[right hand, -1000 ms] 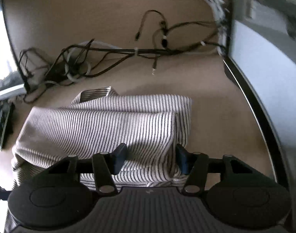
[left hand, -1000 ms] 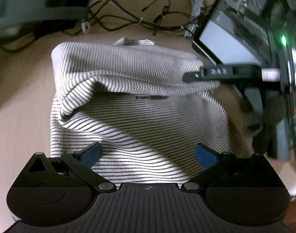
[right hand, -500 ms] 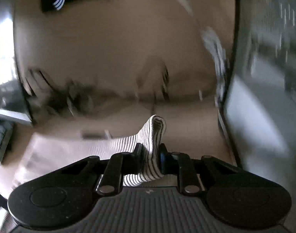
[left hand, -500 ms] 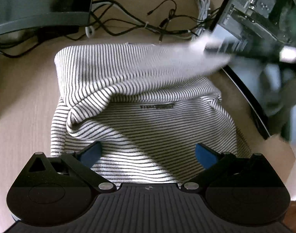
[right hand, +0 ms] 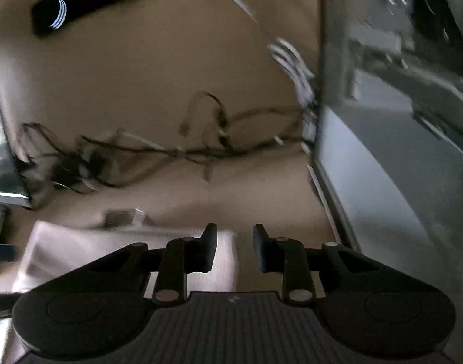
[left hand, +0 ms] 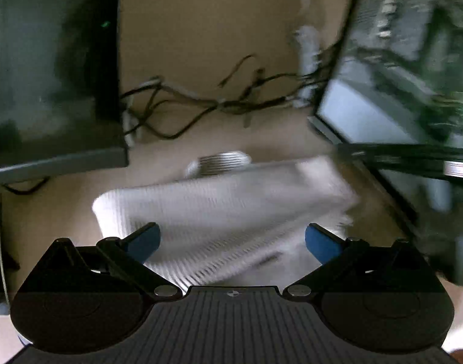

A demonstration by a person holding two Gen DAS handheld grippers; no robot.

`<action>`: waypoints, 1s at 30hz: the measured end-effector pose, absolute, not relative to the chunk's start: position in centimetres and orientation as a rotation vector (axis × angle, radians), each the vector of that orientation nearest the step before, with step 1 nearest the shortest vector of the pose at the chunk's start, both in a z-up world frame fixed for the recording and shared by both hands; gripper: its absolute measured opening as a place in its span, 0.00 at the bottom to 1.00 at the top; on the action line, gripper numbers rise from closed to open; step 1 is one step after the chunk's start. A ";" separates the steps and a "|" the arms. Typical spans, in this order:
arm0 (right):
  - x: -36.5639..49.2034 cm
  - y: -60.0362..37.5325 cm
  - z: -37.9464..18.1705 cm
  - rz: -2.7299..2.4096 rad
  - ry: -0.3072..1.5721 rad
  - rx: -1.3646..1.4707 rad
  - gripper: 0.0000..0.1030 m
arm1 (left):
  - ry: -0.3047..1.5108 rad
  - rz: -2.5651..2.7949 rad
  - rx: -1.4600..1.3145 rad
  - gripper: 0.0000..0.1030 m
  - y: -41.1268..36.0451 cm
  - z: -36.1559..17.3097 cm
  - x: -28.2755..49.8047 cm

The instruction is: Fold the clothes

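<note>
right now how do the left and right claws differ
The left claw is spread wide; the right claw is open more narrowly. The left claw's fingers have blue pads; the right claw's fingers look black. The striped garment fills the left claw's gap, while only its edge sits behind the right claw's left finger. Neither grips anything.

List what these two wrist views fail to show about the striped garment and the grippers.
- Striped garment: left wrist view, motion blur smears its folds and edges.
- Garment's near part: both views, hidden behind each gripper's black body.
- Right gripper: right wrist view, fingers apart; whether they touch cloth is unclear.
- Left gripper: fingers wide apart, contact underneath hidden.
</note>
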State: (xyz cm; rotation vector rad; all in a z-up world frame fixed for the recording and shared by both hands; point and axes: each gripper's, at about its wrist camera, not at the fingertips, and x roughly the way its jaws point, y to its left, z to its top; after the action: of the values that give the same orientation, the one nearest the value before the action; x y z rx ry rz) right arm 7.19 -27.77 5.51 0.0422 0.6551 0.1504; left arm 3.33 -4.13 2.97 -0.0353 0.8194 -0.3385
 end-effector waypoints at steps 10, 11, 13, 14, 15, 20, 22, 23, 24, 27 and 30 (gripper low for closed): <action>8.2 -26.0 0.0 0.271 0.814 0.037 0.24 | 0.900 -0.276 -0.228 1.00 -1.9 -0.5 6.0; 8.8 -25.9 0.0 0.272 0.816 0.018 0.24 | 0.901 -0.275 -0.244 1.00 -1.9 -0.7 6.3; 9.2 -25.8 0.2 0.271 0.820 -0.003 0.24 | 0.900 -0.274 -0.264 1.00 -2.0 -0.9 6.8; 9.2 -25.9 0.3 0.269 0.823 -0.004 0.24 | 0.898 -0.274 -0.266 1.00 -2.1 -1.0 6.9; 9.1 -25.9 0.4 0.268 0.826 -0.006 0.24 | 0.896 -0.278 -0.265 1.00 -2.2 -1.0 6.9; 8.8 -26.1 0.8 0.260 0.839 -0.013 0.24 | 0.874 -0.317 -0.271 1.00 -1.3 -1.1 5.6; 8.7 -26.2 1.0 0.257 0.845 -0.016 0.24 | 0.878 -0.308 -0.299 1.00 -0.9 -0.8 5.2; 8.6 -26.2 1.1 0.255 0.848 -0.018 0.24 | 0.881 -0.295 -0.309 1.00 -0.7 -0.5 5.0; 8.6 -26.2 1.2 0.254 0.850 -0.019 0.24 | 0.883 -0.275 -0.316 1.00 -0.6 0.0 4.6; 8.7 -26.0 2.7 0.245 0.801 -0.016 0.28 | 0.874 -0.208 -0.291 1.00 -0.5 1.5 3.2; 10.0 -24.7 3.9 0.287 0.756 -0.007 0.28 | 0.891 -0.125 -0.249 1.00 -0.5 2.1 2.1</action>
State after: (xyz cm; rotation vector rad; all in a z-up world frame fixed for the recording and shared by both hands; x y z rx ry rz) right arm 10.01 -24.73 3.88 -0.0072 0.7565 0.2873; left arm 2.14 -0.51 2.09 -0.2493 0.8908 -0.1253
